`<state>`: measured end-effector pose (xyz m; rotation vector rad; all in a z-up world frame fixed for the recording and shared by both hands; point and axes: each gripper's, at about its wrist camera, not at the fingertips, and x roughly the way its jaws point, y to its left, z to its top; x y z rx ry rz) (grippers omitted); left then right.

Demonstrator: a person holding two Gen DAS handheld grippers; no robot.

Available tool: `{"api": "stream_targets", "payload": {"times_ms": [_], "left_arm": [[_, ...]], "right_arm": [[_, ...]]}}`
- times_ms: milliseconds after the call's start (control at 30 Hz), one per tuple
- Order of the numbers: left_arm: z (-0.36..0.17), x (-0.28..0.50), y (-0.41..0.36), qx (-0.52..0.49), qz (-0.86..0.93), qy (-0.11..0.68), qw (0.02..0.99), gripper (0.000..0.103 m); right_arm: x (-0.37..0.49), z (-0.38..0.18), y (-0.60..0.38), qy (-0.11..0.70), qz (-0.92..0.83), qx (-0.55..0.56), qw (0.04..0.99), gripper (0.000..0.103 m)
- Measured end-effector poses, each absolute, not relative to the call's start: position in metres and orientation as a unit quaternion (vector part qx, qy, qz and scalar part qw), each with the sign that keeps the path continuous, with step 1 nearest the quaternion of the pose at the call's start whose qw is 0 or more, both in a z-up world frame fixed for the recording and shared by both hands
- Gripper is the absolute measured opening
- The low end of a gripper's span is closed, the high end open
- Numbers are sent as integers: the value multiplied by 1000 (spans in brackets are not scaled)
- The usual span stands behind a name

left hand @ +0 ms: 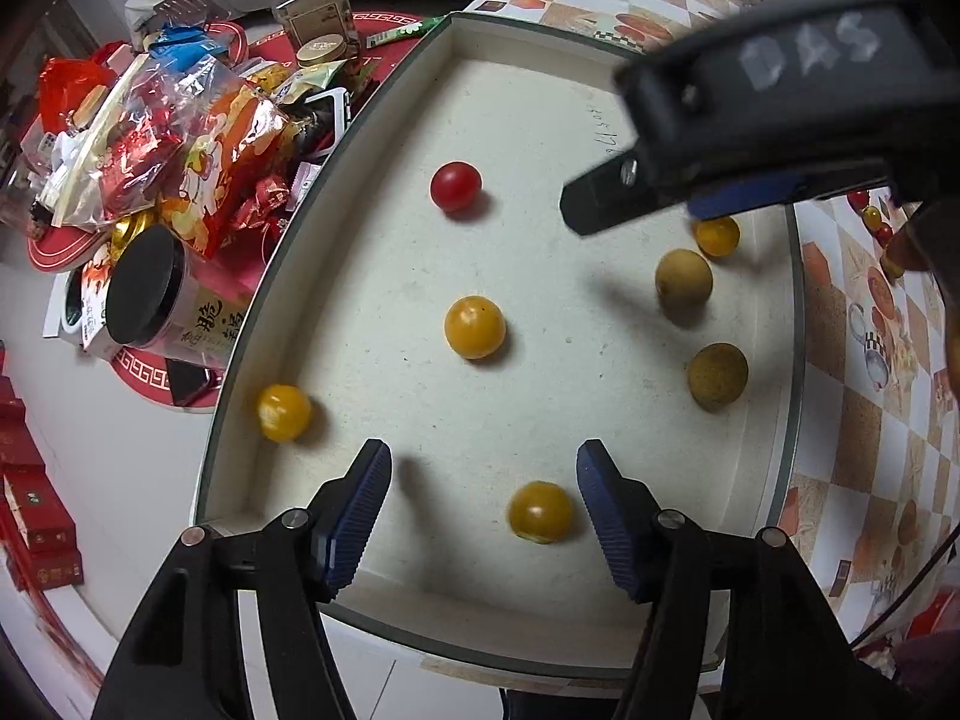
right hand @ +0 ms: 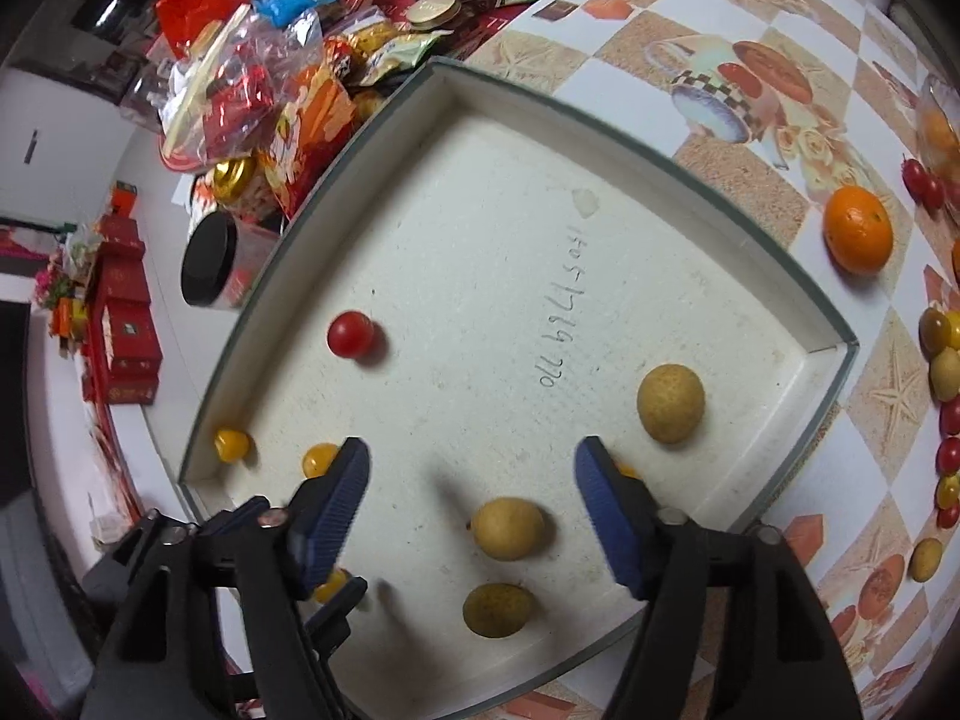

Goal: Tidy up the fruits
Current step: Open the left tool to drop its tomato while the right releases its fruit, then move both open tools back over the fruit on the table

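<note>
- I see a snack bag pile, clear and red-orange wrappers, heaped just left of the tray.
- Jar with black lid lies on its side near the tray's left wall; Chinese print on its label.
- Clear jar with yellow lid stands upright behind the pile.
- Small round gold tin sits beyond the snacks.
- Gold foil ornament sits at the pile's near edge.
- Red round mat lies under the clutter.
- Red boxes are stacked lower down, well apart from the table.
- Checkered tablecloth shows a printed teacup and starfish.
</note>
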<state>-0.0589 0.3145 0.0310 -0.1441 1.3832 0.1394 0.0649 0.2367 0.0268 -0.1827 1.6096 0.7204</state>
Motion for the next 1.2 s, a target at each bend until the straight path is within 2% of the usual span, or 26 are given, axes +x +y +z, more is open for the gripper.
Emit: {"api": "stream_targets", "payload": {"times_ms": [100,167,467,833,1200], "left_arm": [[35,-56,312,-62,60,639,764,66],[40,-52,309,-56,55,639,765,66],[68,-21,276,-20,13,617,786,66],[87,31,197,5,-61,605,794,66],[73,93,163,-13,-43,618,785,66]], "right_arm": [[72,42,228,694,315,-62,645,85],[76,53,217,686,310,-49,656,92],[91,72,121,679,216,5,701,92],[73,44,-24,704,73,42,705,92],[71,28,-64,702,57,49,708,92]]}}
